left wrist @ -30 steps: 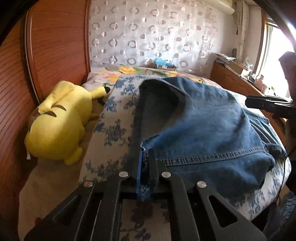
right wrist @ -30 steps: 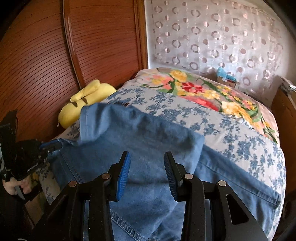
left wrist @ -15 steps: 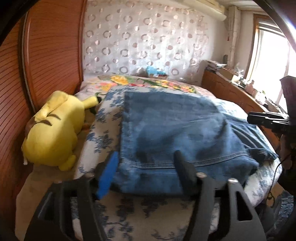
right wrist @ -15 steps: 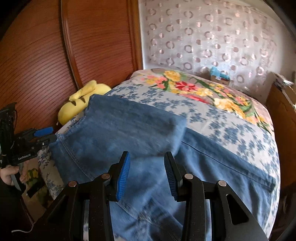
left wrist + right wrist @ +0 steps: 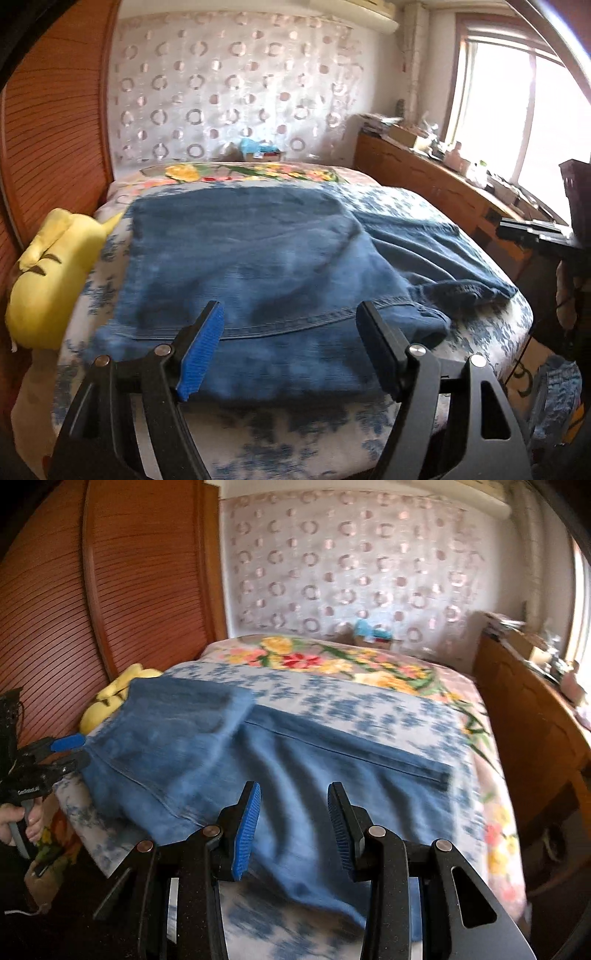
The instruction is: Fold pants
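Left gripper [image 5: 290, 347] had just been opening, jaws spread wide, nothing between them. Right gripper [image 5: 293, 827] jaws apart, also empty. Jeans [image 5: 258, 266] lay on the floral bedspread [image 5: 332, 701] just ahead of both, one leg section folded over the rest, near edge at the fingertips. Denim looked heavy, limp, not slippery; probably best pinched at hem or waistband, at the corners. Yellow plush [image 5: 48, 280] sat beside them.

Left tool [image 5: 291, 347] jaws just opened wide, empty, above folded blue jeans [image 5: 258, 266] on floral bedspread [image 5: 424, 206], yellow plush [image 5: 48, 280] beside
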{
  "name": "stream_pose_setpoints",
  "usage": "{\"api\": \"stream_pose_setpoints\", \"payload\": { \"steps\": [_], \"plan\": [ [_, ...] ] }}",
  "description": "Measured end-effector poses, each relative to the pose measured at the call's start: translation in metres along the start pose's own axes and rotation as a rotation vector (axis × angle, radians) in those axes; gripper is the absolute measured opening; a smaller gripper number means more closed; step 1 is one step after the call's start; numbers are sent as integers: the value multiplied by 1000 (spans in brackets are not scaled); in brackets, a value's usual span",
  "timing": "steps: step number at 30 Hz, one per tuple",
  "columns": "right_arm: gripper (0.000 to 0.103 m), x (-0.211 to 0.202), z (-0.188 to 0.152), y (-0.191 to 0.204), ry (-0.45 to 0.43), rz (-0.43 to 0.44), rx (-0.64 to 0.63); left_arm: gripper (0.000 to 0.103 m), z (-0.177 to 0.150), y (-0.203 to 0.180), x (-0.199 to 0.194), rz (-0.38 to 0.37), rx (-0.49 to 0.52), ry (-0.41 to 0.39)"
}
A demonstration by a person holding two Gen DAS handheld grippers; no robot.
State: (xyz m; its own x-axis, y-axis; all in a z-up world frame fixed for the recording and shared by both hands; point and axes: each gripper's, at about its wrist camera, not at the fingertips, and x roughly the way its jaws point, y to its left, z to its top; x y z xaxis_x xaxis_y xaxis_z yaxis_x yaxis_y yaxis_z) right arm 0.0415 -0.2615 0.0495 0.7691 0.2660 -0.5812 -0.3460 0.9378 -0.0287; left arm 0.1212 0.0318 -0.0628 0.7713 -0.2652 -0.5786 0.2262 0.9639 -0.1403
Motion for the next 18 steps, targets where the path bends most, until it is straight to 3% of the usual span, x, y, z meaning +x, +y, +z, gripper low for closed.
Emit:
{"api": "stream_pose_setpoints", "payload": {
  "steps": [7,11,18],
  "plan": [
    [39,-5,-9,-55,20,-90,86,75,0,-24,14,-1,30,-3],
    [39,22,-15,-80,84,-139,114,75,0,-30,14,11,40,-18],
    [39,64,-28,-102,191,-146,186,75,-3,-33,15,15,35,-7]
  ]
}}
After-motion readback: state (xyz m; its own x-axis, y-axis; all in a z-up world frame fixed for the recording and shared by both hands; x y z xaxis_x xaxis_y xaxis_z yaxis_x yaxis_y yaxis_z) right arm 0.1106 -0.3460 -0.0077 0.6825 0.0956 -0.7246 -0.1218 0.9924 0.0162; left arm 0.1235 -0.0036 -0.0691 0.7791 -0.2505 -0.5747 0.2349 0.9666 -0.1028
